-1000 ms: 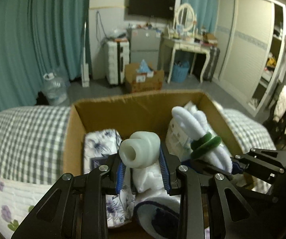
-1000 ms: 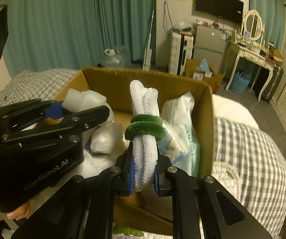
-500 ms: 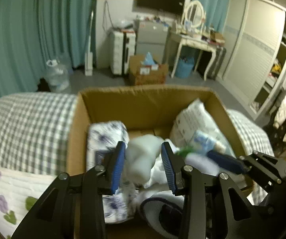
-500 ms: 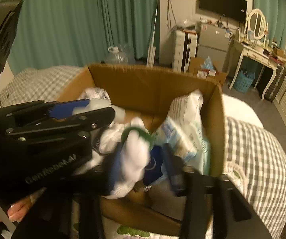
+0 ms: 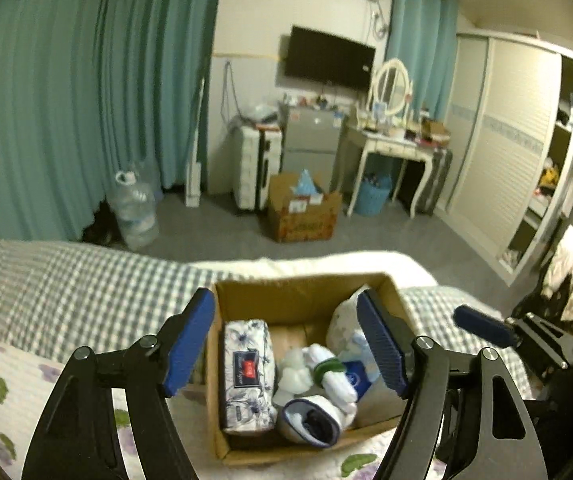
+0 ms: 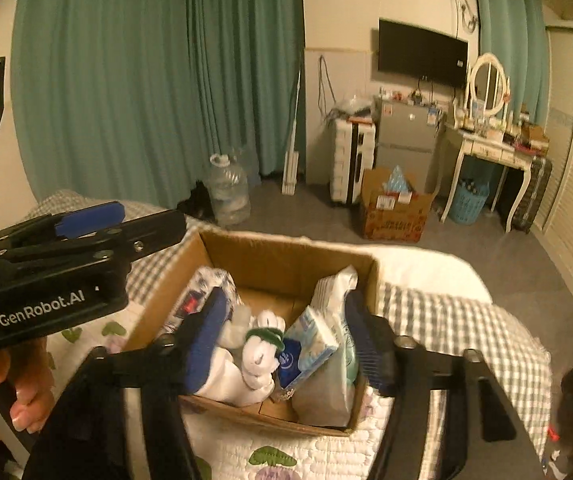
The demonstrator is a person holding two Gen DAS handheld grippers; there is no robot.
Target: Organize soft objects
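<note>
Fingers of the left gripper (image 5: pixel 286 344) and right gripper (image 6: pixel 286 336) are spreading wider, gripping nothing. Just beyond and below their tips, the white roll with a green band (image 5: pixel 332 376) and pale foam piece (image 5: pixel 294 372) are lying inside the cardboard box (image 5: pixel 298 292) on the bed (image 5: pixel 66 280). Nothing loose is showing outside, so sorting looks nearly finished.

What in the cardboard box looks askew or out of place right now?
Nothing looks spilled or damaged. The white roll with a green band lies loosely tilted on the other items in the cardboard box, beside the floral tissue pack. Both the left gripper and right gripper are empty, jaws opening.
</note>
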